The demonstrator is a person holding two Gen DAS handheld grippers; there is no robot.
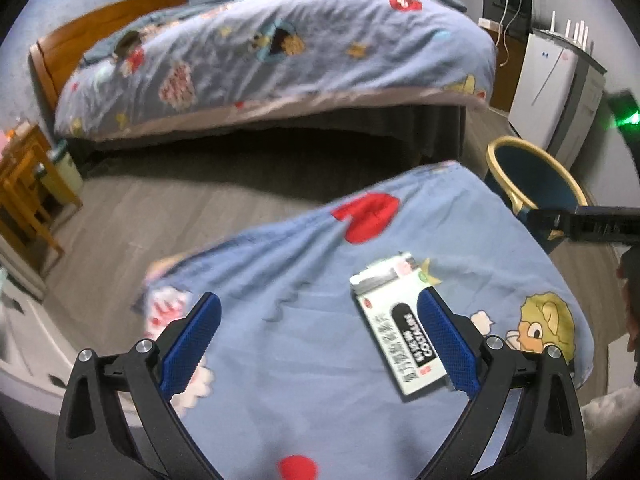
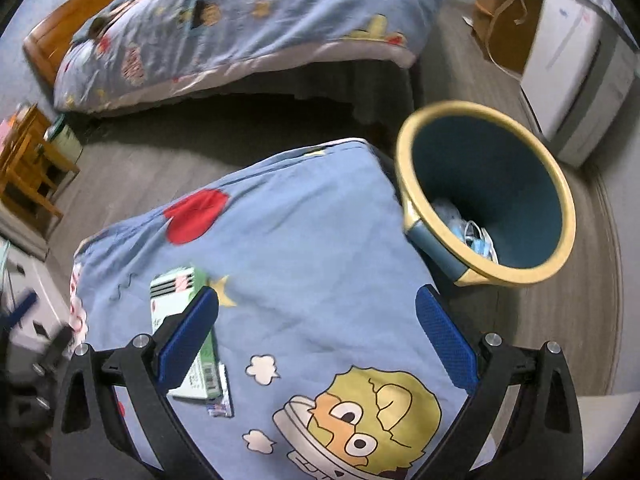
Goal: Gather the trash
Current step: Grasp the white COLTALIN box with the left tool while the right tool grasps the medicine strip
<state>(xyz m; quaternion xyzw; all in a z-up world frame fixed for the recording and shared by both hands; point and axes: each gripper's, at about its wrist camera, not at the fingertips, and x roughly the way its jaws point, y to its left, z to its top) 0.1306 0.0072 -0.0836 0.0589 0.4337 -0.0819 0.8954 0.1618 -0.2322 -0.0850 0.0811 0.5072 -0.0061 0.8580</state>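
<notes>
Left hand-held gripper (image 1: 318,344) wide, beside box (image 1: 400,326).

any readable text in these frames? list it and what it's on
"COSTALIN" or similar, blurred, uncertain: white letters on the black label of the box lying on the blanket.
Chinese characters along the same box: too blurred to read.
Green-edged side of the box in the right wrist view: print and barcode too small to read.
Nothing else legible.
</notes>
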